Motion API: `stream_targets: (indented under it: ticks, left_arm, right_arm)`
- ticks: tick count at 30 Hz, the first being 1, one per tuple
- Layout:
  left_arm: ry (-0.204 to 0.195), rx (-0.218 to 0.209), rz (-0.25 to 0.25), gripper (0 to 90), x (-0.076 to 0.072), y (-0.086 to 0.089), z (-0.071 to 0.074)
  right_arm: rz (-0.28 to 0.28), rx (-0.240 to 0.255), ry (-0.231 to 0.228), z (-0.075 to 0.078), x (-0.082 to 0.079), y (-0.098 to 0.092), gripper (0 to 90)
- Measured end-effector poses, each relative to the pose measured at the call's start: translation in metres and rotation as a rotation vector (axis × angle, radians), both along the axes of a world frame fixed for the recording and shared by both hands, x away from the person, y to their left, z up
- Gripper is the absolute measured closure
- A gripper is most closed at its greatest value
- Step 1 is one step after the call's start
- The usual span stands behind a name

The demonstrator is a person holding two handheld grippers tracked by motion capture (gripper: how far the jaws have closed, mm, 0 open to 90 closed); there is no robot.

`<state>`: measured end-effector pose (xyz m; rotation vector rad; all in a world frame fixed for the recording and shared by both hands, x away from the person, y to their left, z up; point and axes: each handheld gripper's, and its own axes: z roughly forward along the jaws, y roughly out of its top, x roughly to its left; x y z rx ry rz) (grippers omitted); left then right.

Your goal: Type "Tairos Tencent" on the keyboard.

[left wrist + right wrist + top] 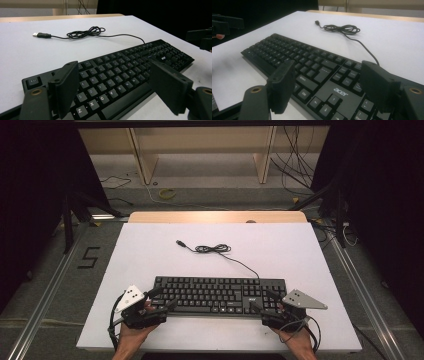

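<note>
Left tool (161, 304) & right tool (259, 304): both released, jaws wide, poised over near corners of flat black plastic keyboard (218, 294), which lies near-centre on white tabletop (145, 250). Risks: uneven grip w/ 2 tools tilts it; pads press keys; a lift drags its coiled black USB cable (212, 248) lying farther back.
</note>
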<state>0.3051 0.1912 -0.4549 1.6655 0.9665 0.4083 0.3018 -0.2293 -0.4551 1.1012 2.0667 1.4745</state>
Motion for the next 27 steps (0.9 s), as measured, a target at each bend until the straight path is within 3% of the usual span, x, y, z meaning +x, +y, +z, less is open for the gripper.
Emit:
stream_targets:
  ticks: [10, 18, 27]
  left_arm:
    - [0.007, 0.017, 0.005, 22.8, 0.001, 0.000, 0.000]
    - [0.005, 0.072, 0.020, 20.8, 0.000, -0.001, 0.002]
    - [0.072, 0.077, 0.079, 20.6, 0.006, 0.007, 0.003]
  right_arm:
    - [-0.001, -0.002, 0.018, 0.001, 0.002, 0.002, 30.0]
    - [0.041, -0.015, 0.034, 0.005, 0.007, 0.013, 30.0]
    - [0.084, -0.041, 0.059, 0.010, 0.020, 0.033, 32.4]
